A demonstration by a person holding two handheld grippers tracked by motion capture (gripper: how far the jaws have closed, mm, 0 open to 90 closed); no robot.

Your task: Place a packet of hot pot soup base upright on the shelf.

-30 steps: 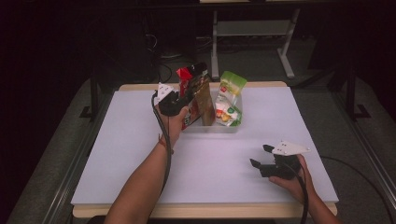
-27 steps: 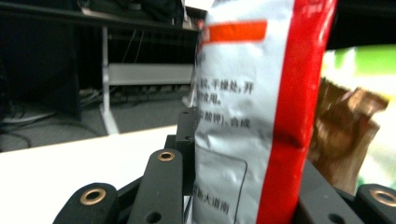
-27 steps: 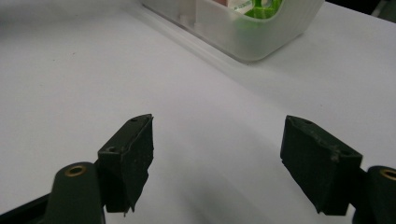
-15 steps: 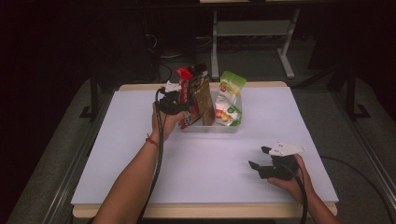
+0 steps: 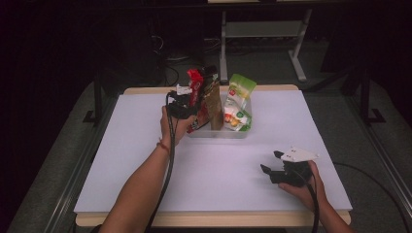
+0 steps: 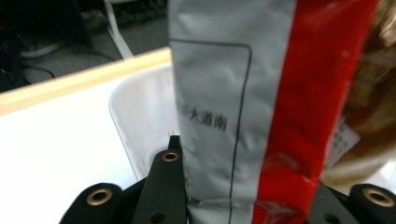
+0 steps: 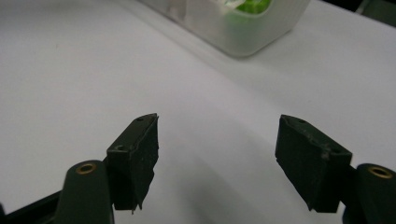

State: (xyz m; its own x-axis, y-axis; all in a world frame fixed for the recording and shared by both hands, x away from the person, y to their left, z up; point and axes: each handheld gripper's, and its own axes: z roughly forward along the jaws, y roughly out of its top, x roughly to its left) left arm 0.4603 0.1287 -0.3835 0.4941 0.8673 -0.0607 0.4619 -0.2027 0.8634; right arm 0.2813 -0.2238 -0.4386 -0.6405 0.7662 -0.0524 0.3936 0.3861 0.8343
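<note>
High view: at the left, the left gripper [image 5: 187, 104] is up at the left end of the clear plastic tub [image 5: 221, 132] near the table's [image 5: 145, 194] far edge, and its jaws, which have just been closing, are clamped on the red and silver packet [image 5: 196, 92] that stands upright in the tub beside a brown packet [image 5: 212, 104] and a green and white pouch [image 5: 238, 102]. Left gripper view shows the 2 black jaws pressed against that packet's [image 6: 243, 116] sides. Farther right, the right gripper [image 5: 273, 168] rests on the white table near the front edge, well apart from the tub, its jaws wide apart with nothing between them.
</note>
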